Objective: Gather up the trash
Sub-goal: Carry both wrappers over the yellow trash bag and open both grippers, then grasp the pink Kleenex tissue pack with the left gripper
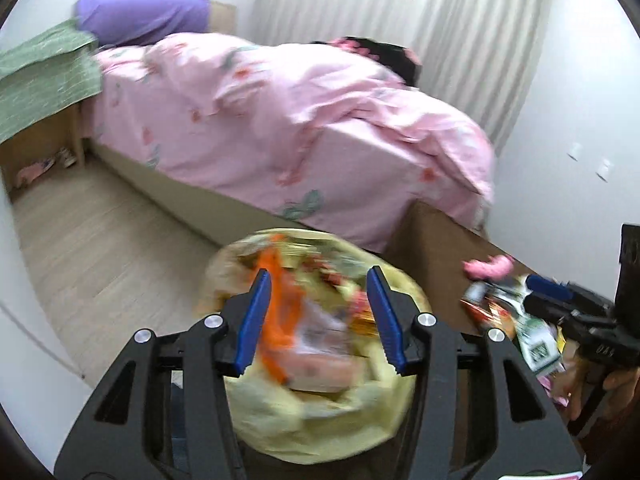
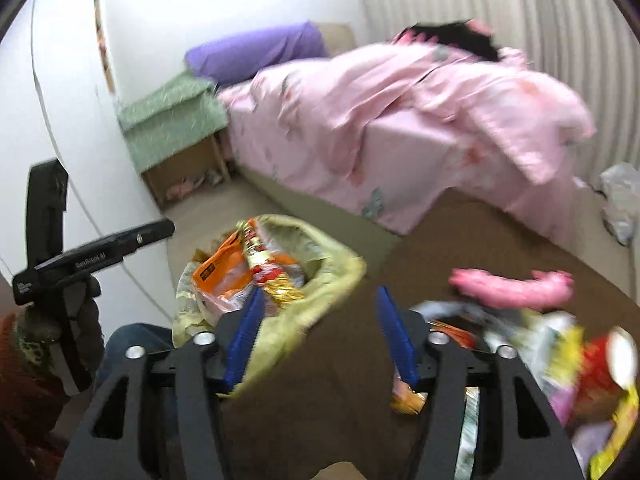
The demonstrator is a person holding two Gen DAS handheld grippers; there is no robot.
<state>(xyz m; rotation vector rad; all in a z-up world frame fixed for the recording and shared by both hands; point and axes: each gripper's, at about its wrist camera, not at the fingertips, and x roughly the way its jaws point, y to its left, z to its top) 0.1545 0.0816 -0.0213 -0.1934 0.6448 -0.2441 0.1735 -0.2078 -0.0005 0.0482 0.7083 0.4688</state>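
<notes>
1. Nearest the lens in the left wrist view, the left gripper (image 1: 320, 322) hangs over the bin with its blue-padded jaws spread and nothing pinched between them.
2. Beneath it sits the round bin lined with a soft pale-yellow plastic bag (image 1: 320, 412), standing on the floor just beside the brown tabletop (image 1: 436, 240). It already holds a crumpled orange plastic wrapper (image 1: 282, 312) and other packets, blurred here.
3. In the right wrist view, the right gripper (image 2: 320, 338) is over the edge of the tabletop, beside the bin. Its jaws stand wide apart and empty.
4. To the right on the tabletop lies the remaining trash: a heap of crinkled snack wrappers in red, yellow and white (image 2: 568, 368), with a pink soft object (image 2: 512, 286) just behind it. Whether the pink thing is trash I cannot tell.
5. Handling, as a judgement: the wrappers look light, thin and limp, likely slick film that crumples rather than resists. A pinch on a raised fold or a bunched corner should hold better than on a flat face, where the pads may slide.
6. Being so light, a wrapper could cling to a pad or flutter off on release, so letting go low over the bag's mouth seems wise.
</notes>
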